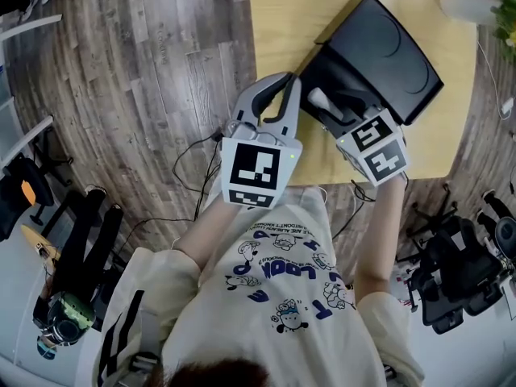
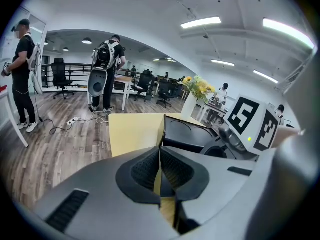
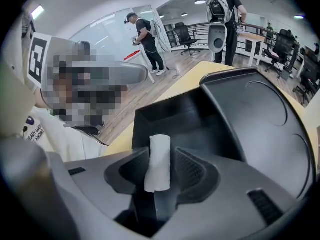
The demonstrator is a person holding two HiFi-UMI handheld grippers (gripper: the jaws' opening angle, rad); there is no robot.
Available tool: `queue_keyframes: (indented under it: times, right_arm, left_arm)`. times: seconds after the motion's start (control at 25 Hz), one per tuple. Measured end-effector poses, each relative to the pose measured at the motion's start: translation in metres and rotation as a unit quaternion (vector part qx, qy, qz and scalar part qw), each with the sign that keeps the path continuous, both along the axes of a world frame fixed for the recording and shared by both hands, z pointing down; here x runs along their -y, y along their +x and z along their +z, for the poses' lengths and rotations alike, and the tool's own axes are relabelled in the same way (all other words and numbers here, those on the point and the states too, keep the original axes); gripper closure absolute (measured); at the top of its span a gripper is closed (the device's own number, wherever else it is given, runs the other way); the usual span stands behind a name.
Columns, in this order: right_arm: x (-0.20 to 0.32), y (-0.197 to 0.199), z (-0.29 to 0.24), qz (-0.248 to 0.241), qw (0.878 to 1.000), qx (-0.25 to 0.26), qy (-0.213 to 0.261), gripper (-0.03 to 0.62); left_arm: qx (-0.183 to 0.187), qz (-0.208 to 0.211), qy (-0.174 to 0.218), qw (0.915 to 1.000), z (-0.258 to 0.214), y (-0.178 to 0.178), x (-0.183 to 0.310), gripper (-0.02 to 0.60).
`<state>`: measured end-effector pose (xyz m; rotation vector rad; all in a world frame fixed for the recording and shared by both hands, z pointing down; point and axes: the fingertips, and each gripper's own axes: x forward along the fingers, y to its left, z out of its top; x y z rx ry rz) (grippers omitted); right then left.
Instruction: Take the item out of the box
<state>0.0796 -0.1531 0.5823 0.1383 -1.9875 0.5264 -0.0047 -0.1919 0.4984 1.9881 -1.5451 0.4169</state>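
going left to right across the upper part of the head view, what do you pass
wood floor → left tool → white roll → box lid → white vase

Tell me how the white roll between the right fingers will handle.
The white roll looks like soft wound paper or cloth, so it probably squashes under pressure. Small beside the fingers, it is likely very light. Being a cylinder, it would probably roll if laid on its side.
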Motion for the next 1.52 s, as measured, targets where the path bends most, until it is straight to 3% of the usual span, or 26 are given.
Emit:
queue_keyframes:
  times: [0.4,0.64,0.88,1.16,1.52]
  right_arm:
    - [-0.005,0.006,0.013,-0.029,0.998,-0.057,-0.019,0.418]
    - [-0.009,0.005,0.016,-0.028,0.998,-0.059,-0.023,0.448]
    - [-0.007,0.007,0.014,0.016,0.998,-0.049,-0.027,0.451]
    - [0.009,0.005,0.001,0.069,0.997,-0.020,0.029,0.451]
    - [0.030,0.001,-0.041,0.190,0.977,0.039,0.085,0.453]
  left_arm:
    - [-0.002,-0.002,-0.005,1.0000,0.002,-0.001,-0.001,0.560]
    - [-0.002,0.001,-0.006,1.0000,0.003,0.000,-0.002,0.560]
    - [-0.003,0.007,-0.002,1.0000,0.000,0.004,0.000,0.560]
    - [-0.006,0.018,0.003,0.9998,-0.002,0.009,0.003,0.560]
    - [-0.009,0.038,0.028,0.9988,-0.017,0.018,0.011,0.560]
